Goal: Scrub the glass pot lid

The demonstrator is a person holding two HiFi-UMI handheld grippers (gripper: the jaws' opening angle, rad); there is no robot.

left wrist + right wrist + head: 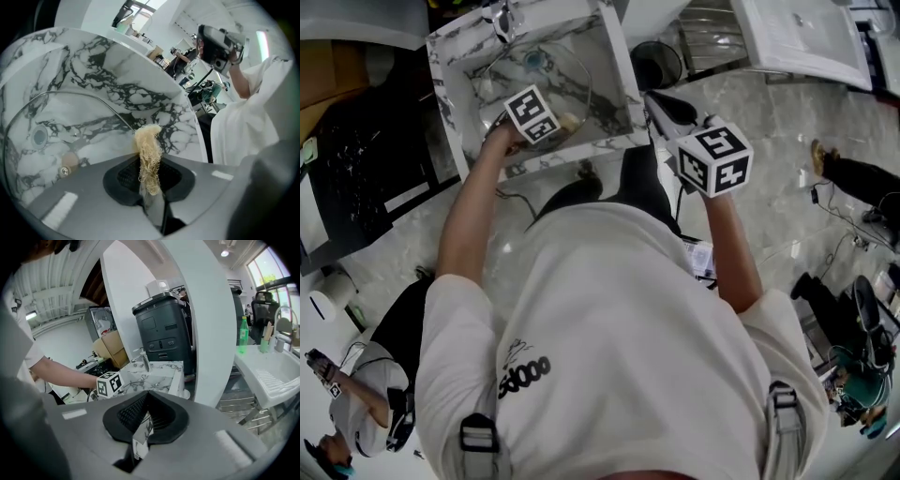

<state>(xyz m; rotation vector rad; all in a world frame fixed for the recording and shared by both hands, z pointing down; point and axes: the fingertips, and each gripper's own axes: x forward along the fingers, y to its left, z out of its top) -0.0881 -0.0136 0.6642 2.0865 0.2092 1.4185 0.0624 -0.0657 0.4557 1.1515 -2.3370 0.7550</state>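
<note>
Glass pot lid (539, 84) and loofah scrubber (147, 140) in the marbled sink (617, 70)
The left claw (150, 164) is clamped on the pale scrubber, whose tuft is held at the lid's metal rim; the lid is seen inside the basin, by the sink's front edge. The right claw (146, 399) is held outside the sink's front right corner, pressed shut with nothing gripped

I see a green bottle (242, 335) standing on a white desk (269, 380), a dark machine (161, 333) beside a cardboard box (111, 348), and a bystander (377, 384) on the floor.
</note>
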